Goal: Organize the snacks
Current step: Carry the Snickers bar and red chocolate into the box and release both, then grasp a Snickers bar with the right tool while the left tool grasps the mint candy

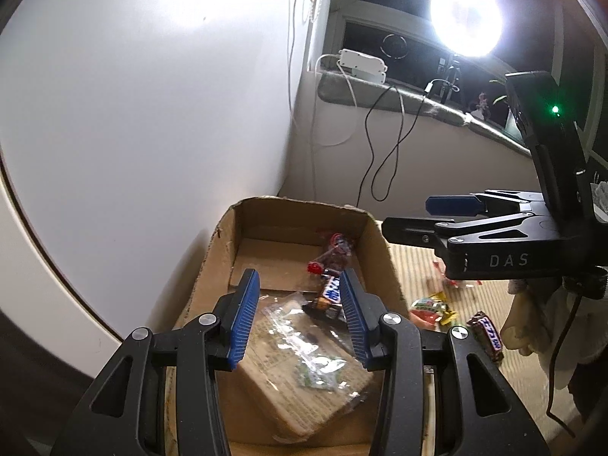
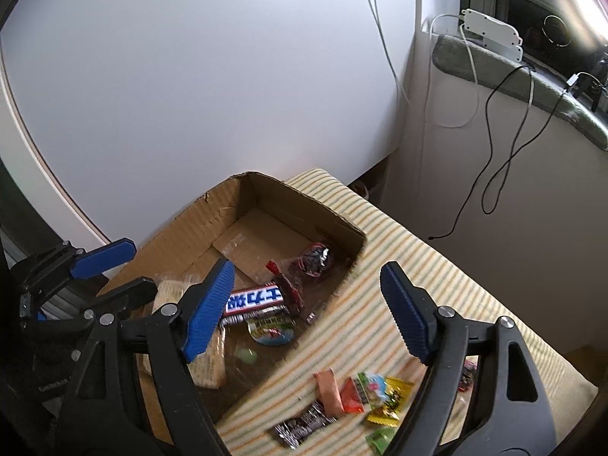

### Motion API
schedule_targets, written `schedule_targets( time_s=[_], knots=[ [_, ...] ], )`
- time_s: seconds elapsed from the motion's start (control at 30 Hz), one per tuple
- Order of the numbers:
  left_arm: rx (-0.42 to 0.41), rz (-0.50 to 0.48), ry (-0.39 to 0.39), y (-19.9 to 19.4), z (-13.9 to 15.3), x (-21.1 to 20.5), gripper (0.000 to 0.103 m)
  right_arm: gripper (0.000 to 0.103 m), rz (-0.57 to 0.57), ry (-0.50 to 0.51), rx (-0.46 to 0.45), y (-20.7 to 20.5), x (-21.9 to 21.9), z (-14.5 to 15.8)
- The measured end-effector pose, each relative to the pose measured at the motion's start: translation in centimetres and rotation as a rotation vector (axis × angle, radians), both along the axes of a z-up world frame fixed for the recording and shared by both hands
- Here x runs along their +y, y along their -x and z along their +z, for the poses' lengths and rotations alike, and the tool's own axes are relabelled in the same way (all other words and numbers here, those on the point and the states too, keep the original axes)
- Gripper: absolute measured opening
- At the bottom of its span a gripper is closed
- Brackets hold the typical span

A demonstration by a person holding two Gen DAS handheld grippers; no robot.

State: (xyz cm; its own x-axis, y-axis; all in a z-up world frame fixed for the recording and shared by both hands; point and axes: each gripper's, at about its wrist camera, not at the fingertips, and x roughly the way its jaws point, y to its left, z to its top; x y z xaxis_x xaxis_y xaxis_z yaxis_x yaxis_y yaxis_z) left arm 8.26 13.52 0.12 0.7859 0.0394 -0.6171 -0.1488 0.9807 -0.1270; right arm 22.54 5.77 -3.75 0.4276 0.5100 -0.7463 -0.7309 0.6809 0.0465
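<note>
Striped yellow-and-cream cloth (image 2: 418, 250) over the worktop, set against a plain white wall (image 2: 190, 76) with a grey windowsill (image 2: 532, 79) at far right. On the sill, one white power strip (image 2: 490, 32), with black and white cables trailing down. One very bright round lamp (image 1: 465, 15) by the dark window.

One open cardboard box (image 2: 304, 201) on the left part of the cloth. Inside: one blue-and-white chocolate bar (image 2: 254, 298), one dark clear-wrapped sweet with red trim (image 2: 313, 260), one round green-and-white packet (image 2: 271, 332), one pale flat wafer pack (image 2: 207, 361).

Loose on the cloth, near right of the box: roughly six small wrapped candies (image 2: 361, 395), orange, red, green, yellow and black.

Left claw (image 1: 300, 319) spread above the box, pinching nothing. Right claw (image 2: 307, 315) spread wider over the box's right wall, also empty.
</note>
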Motion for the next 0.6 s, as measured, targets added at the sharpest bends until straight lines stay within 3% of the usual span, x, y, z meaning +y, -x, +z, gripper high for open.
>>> schedule_targets(
  time_s=[0.3, 0.6],
  knots=[
    [-0.021, -0.068, 0.013, 1.2, 0.7, -3.2, 0.042, 0.082, -0.035, 0.003, -0.021, 1.6, -5.5, 1.0],
    [-0.002, -0.181, 0.03, 1.6, -0.1, -8.3, 0.042, 0.082, -0.104, 0.048, 0.002, 2.7, -12.9, -0.7]
  ],
)
